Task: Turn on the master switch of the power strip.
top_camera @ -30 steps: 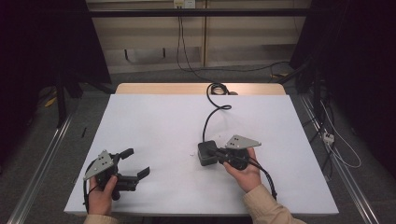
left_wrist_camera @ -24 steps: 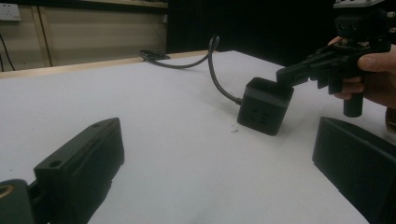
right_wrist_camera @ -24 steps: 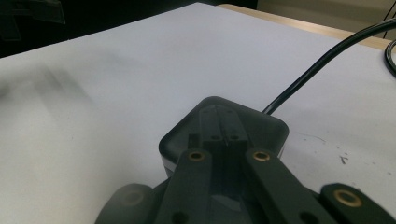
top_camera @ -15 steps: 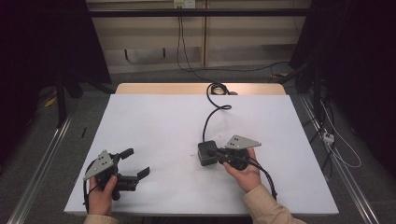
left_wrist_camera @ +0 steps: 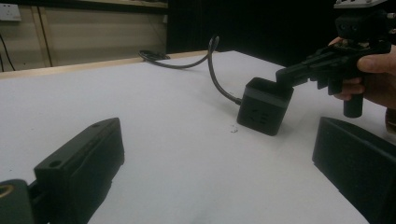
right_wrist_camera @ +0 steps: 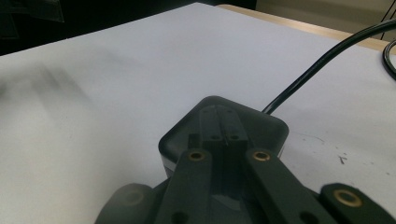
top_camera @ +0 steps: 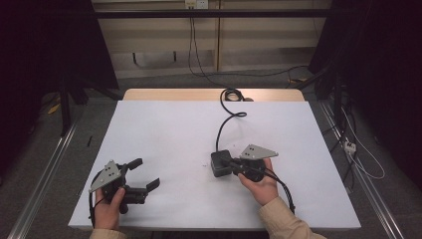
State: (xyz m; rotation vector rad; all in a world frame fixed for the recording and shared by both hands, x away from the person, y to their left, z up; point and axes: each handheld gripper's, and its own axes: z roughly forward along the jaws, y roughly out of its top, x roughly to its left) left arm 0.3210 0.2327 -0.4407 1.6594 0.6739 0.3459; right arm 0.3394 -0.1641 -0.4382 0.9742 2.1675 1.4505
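Contact matters now: your right claw [top_camera: 233,165], clenched with nothing inside, rests its tips on the black cube-shaped power adapter [top_camera: 220,164] on the white desk [top_camera: 164,134]; press straight down. Left claw [top_camera: 144,174] is released.

At the bottom corners of the frame the left gripper [left_wrist_camera: 210,186] has its two black jaws spread wide apart over the white tabletop [left_wrist_camera: 163,116]. Right of centre sits a small black cube-shaped box [left_wrist_camera: 264,107], its thin black cable [left_wrist_camera: 210,70] curving away to the upper middle. In the upper right, the right gripper [left_wrist_camera: 285,74], held in a hand [left_wrist_camera: 378,79], has its closed tips touching the box's top edge.
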